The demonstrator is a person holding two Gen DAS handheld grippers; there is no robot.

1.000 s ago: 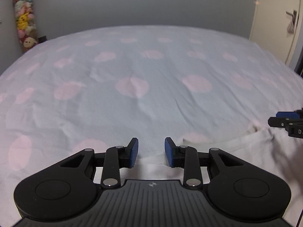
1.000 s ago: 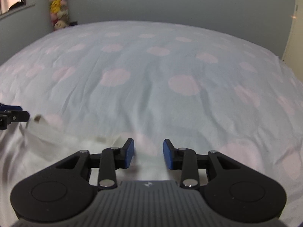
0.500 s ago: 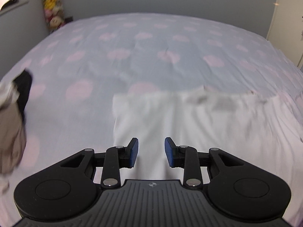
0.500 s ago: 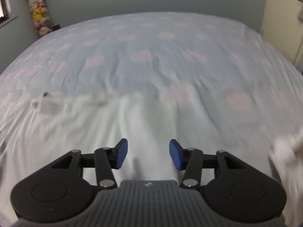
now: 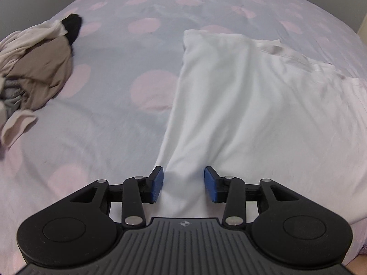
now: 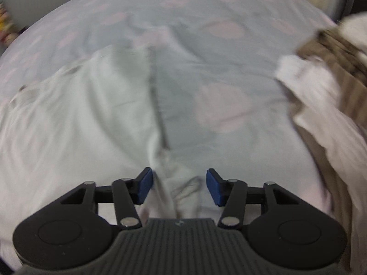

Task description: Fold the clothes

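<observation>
A: Where is the shirt, and what do you have on it?

B: The white shirt (image 5: pixel 240 105) lies spread flat on the bed (image 5: pixel 110 105), over the dotted sheet. Your left hand-held gripper (image 5: pixel 183 184) sits at its near left edge; its jaws are opening, a ridge of cloth runs up between the blue pads (image 5: pixel 157 184), and the pads stand apart from it.

A: And the right one?

B: Your right hand-held gripper (image 6: pixel 179 188) is at the shirt's (image 6: pixel 75 123) near right corner. Its jaws are closing over bunched cloth, but the pads (image 6: pixel 144 188) do not press on it yet. That view is blurred.

A: What else is around you?

B: On your left, well apart from the shirt, a heap of beige clothes (image 5: pixel 34 68) with a black piece (image 5: pixel 73 26) at its far end. On your right, another pile (image 6: pixel 328 105), white and brown, near the bed's edge.

A: Anything in the way?

B: Bare sheet lies between the shirt and either pile. Its collar end (image 5: pixel 286 50) is wrinkled.
</observation>
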